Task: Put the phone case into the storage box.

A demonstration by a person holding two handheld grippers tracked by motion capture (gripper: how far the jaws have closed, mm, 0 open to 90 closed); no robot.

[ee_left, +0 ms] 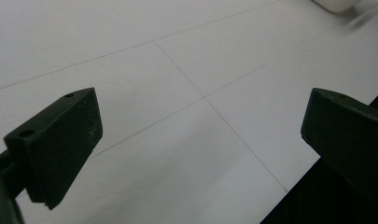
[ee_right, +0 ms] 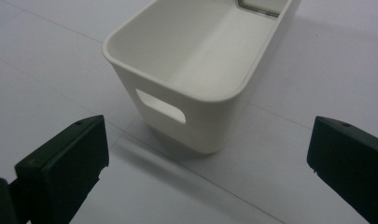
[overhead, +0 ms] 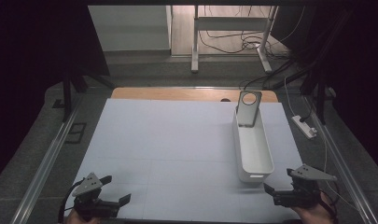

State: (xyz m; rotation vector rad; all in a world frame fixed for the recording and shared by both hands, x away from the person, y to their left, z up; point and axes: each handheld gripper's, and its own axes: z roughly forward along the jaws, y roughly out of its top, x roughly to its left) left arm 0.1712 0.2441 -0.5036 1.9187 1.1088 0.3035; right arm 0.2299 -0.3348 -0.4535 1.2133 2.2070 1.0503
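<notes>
Your right tongs (overhead: 281,187) sit at the near right edge of the white surface (overhead: 168,140), wide open and holding nothing. The white bin (overhead: 254,154) stands just beyond them, near the right edge, with a grey holder (overhead: 248,108) leaning in its far end. Your left tongs (overhead: 117,195) are wide open too, empty, at the near left edge. Between them the surface is bare.
</notes>
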